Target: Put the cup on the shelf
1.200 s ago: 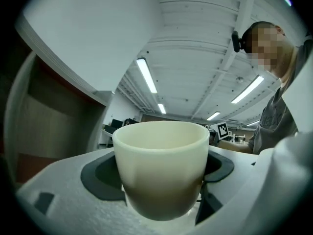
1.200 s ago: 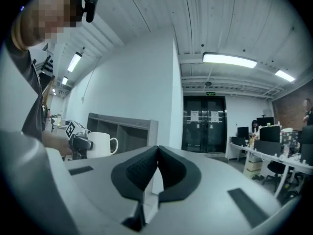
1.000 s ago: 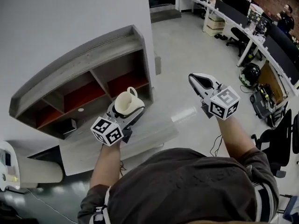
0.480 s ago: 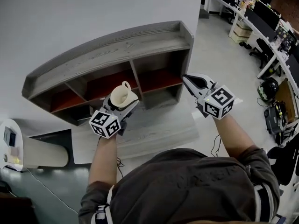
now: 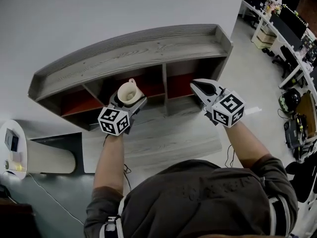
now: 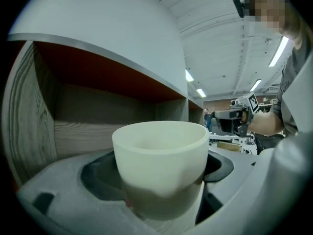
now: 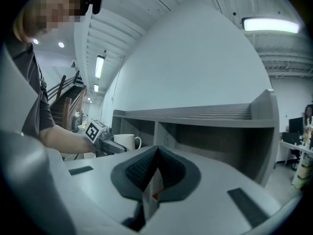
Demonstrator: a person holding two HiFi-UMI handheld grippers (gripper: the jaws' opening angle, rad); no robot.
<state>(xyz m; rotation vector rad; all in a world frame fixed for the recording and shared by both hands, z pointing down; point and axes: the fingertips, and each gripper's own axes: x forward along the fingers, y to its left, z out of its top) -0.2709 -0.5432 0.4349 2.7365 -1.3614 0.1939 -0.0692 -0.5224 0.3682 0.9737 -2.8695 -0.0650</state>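
Observation:
A cream cup (image 5: 127, 91) with a handle is upright between the jaws of my left gripper (image 5: 128, 105), which is shut on it. The cup (image 6: 160, 153) is level with the mouth of a middle compartment of the grey wooden shelf (image 5: 138, 48), just in front of it. That compartment (image 6: 98, 131) has a red lining. My right gripper (image 5: 197, 85) is shut and holds nothing, its tips near the divider right of the cup. In the right gripper view the pads (image 7: 142, 168) meet, and the cup (image 7: 124, 141) shows at the left.
A low grey wooden ledge (image 5: 163, 138) runs under the shelf's compartments. A white machine (image 5: 12, 148) stands at far left. Desks, chairs and people (image 5: 292, 33) fill the office at right. The shelf stands against a white wall (image 5: 99, 14).
The view has swung so the shelf is centred. My left gripper has carried the cup up to the middle compartment's mouth. The right gripper has stayed shut, nearer the shelf.

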